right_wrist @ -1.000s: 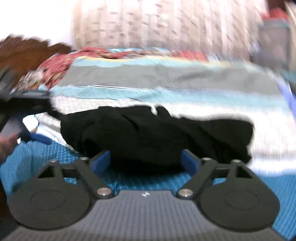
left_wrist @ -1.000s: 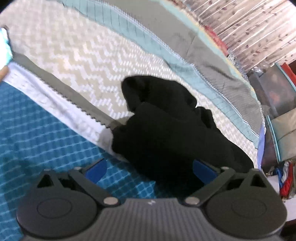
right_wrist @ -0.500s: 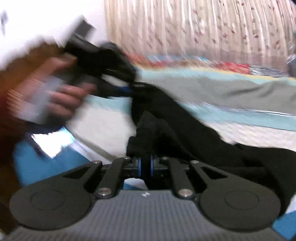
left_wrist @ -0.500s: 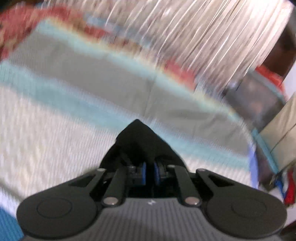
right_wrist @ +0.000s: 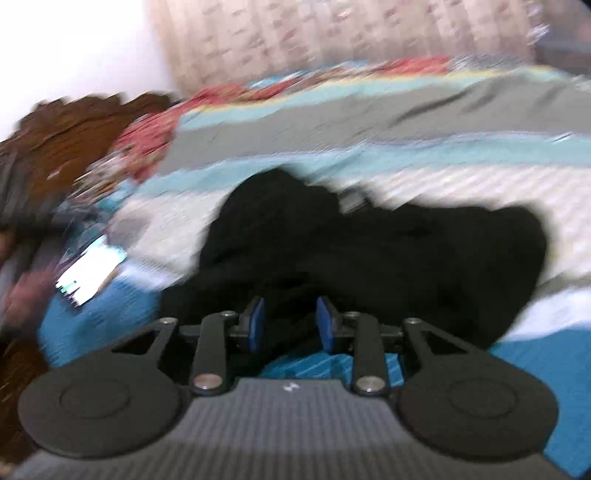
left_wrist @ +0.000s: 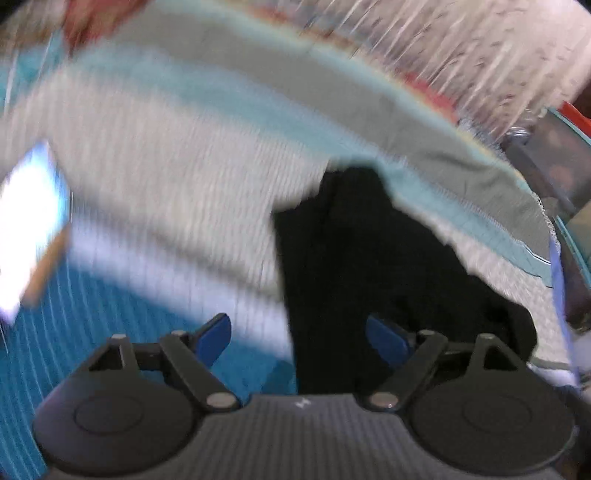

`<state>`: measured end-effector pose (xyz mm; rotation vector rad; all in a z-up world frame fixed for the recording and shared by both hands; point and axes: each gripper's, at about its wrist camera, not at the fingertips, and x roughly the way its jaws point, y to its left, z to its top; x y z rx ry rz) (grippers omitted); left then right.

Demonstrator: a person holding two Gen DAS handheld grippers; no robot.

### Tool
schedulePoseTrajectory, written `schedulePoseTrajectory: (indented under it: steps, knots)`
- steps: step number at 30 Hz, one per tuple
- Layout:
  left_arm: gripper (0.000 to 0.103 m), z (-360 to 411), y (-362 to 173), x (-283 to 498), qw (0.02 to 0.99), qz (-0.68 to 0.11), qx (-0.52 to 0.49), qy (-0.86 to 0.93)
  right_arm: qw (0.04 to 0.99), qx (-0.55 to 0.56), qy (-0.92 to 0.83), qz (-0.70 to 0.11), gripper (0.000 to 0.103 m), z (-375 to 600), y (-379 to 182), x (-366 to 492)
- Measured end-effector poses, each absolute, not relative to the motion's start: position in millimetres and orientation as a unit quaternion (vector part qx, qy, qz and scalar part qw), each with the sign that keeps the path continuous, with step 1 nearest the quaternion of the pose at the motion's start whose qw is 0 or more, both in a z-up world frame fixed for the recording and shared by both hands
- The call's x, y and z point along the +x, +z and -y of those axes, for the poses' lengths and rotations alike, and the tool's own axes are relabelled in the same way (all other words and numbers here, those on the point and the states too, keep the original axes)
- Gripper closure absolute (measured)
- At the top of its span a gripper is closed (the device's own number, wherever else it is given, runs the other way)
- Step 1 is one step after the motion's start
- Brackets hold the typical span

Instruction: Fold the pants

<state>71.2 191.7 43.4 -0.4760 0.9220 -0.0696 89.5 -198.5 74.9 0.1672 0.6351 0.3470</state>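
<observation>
— What do we count here?

— One pair of black pants (left_wrist: 369, 266), bunched in a heap on one striped bedspread (left_wrist: 166, 177). In the right wrist view the pants (right_wrist: 388, 251) spread across the white and blue bands of the bedspread (right_wrist: 369, 122). We also see one bright phone (right_wrist: 90, 275) lying at the left, a blurred hand (right_wrist: 22, 295) beside it, and one patterned curtain (right_wrist: 332, 33) behind the bed.

— And our two grippers?

— The left gripper (left_wrist: 299, 334) tilts steeply down at the near end of the pants. Its jaws are opening and already stand wide; the cloth runs between them, but we see neither blue pad (left_wrist: 212, 338) pressing on it.

— The right one?

— The right gripper (right_wrist: 290, 323) points down more shallowly at the near edge of the heap. Its jaws are opening too, though the gap is narrow. Black cloth lies between and just beyond the pads (right_wrist: 256, 323), and we see a clear space on each side, so nothing is pinched.
</observation>
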Motion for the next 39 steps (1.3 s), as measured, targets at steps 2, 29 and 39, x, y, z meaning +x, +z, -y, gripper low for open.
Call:
schedulePoseTrajectory:
  steps: [2,29,39]
  knots:
    - [0.015,-195,20,60,0.839,-0.471,-0.268,-0.046,0.944,0.052,0.121,-0.303,0.054,206,79,119]
    - [0.064,-233,43,19,0.83,-0.396,-0.385,-0.074,0.965,0.078,-0.092,-0.233,0.091,296,125,211]
    - [0.065,-284,33,-26,0.841,-0.4,-0.362,0.023,0.918,0.163,-0.278,-0.232,0.09,434,149,169]
